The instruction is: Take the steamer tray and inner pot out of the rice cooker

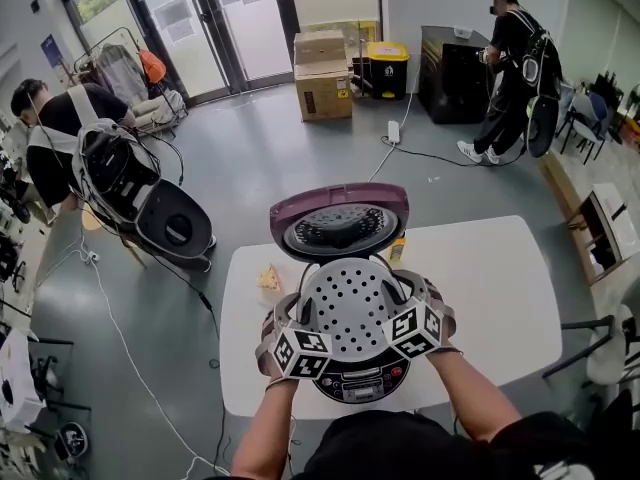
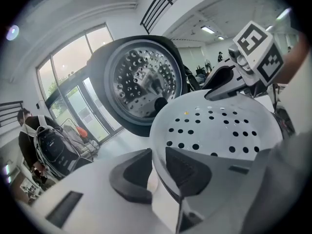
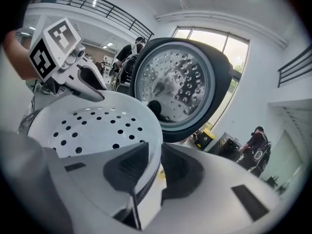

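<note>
left gripper (image 2: 157,170) clenched on the left rim, right gripper (image 3: 157,167) on the right rim, of the round white perforated plastic steamer tray (image 1: 350,303) — over the open maroon rice cooker (image 1: 362,384); its panel print is too small to read

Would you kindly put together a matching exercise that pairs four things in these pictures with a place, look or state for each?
Things:
1. steamer tray
2. rice cooker lid
3. cardboard boxes
4. left tongs

Descriptions:
A. stacked on the floor, far across the room
B. swung open, standing upright
C. white, full of round holes
D. shut on the tray's rim

Pairs: 1-C, 2-B, 3-A, 4-D
</note>
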Motion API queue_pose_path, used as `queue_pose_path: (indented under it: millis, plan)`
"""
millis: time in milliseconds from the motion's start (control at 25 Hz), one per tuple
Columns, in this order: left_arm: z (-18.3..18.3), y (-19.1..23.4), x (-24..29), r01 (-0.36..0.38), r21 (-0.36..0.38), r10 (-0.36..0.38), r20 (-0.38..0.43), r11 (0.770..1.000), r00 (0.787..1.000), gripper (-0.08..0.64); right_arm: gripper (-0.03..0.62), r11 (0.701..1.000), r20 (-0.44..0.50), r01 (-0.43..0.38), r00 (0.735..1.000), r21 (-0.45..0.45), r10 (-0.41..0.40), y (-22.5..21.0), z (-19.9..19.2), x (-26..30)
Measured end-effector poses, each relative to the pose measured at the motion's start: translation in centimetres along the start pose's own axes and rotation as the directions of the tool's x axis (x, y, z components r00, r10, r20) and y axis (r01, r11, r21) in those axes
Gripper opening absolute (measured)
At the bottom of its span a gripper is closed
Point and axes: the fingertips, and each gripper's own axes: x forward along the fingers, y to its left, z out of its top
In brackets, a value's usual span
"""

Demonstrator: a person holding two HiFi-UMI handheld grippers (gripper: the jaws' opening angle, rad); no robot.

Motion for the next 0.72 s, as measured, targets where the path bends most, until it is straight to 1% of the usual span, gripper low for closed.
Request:
queue_pose_path:
  millis: [200,360,560,720]
  plan:
    - [1.9,0.8,-2.6,-0.007,0.014,0.006,0.050,1.000,0.999,0.089,0.081,0.999,0.030,0.045,0.999,-0.001,-0.045,-0.7,1.8,-2.6]
    - [3.9,0.5,-4.2,-0.020,0.034,0.017,0.086,0.999,0.996,0.087,0.080,0.997,0.049,0.076,0.996,0.007,-0.077,-1.9,2.3,-4.7]
    - [6.2,-2.0,-4.7,-0.024,0.047,0.019,0.098,0.999,0.995,0.086,0.080,0.996,0.054,0.091,0.994,0.017,-0.091,-3.9,0.5,-6.9]
    - [9.1,-4.4,-4.4,-0.020,0.047,0.016,0.097,0.999,0.995,0.086,0.080,0.995,0.053,0.095,0.994,0.013,-0.095,-6.9,-1.2,-8.5]
